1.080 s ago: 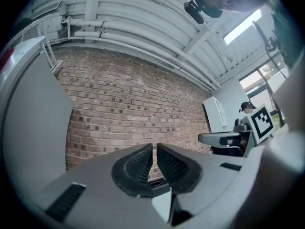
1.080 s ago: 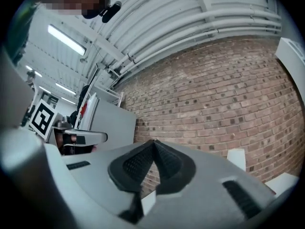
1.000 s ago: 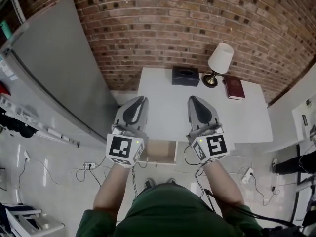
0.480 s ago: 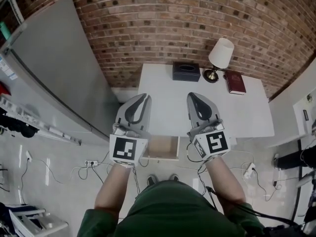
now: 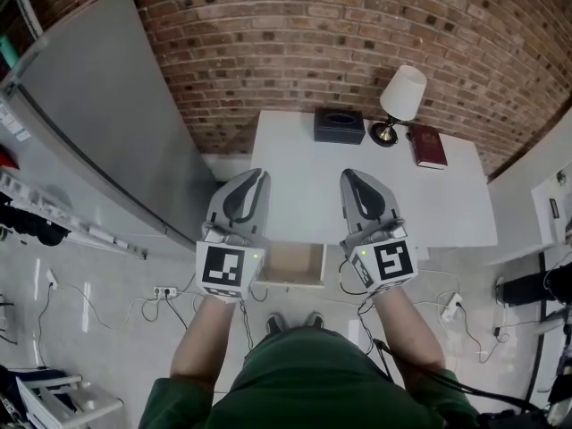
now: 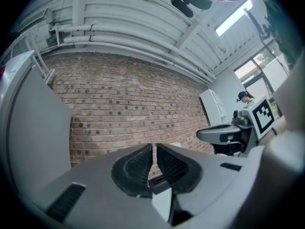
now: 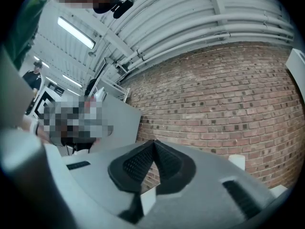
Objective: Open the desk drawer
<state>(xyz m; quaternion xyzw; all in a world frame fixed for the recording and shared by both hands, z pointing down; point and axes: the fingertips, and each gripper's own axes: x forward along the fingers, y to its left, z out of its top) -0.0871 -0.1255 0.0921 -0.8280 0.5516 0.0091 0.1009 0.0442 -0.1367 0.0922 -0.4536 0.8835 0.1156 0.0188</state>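
- Evidently the drawer (image 5: 288, 282) already stands pulled out from the front edge of the white desk (image 5: 438, 213). It sits in the lower centre of the head view, with its pale wooden inside showing and apparently nothing in it.
- The left gripper (image 5: 258, 180) is released and carries nothing. In its own view the ribbed pads stand a thin crack apart, with only brick wall and a dark box far off showing through the slit.
- The right gripper (image 5: 348, 178) is clenched on nothing, its pads meeting at the tips in its own view.
- Both grippers point up-frame side by side, roughly level, over the near part of the desktop. My judgement is that this is a hands-off pose, since neither one touches the drawer or anything else.
- The drawer lies below and between the two marker cubes in the frame, nearer the person than the jaw tips and clear of both tools.
- The black tissue box (image 5: 339, 124), lamp (image 5: 399, 101) and red book (image 5: 427, 147) sit along the desk's far edge by the wall in the upper centre, well apart from the grippers.
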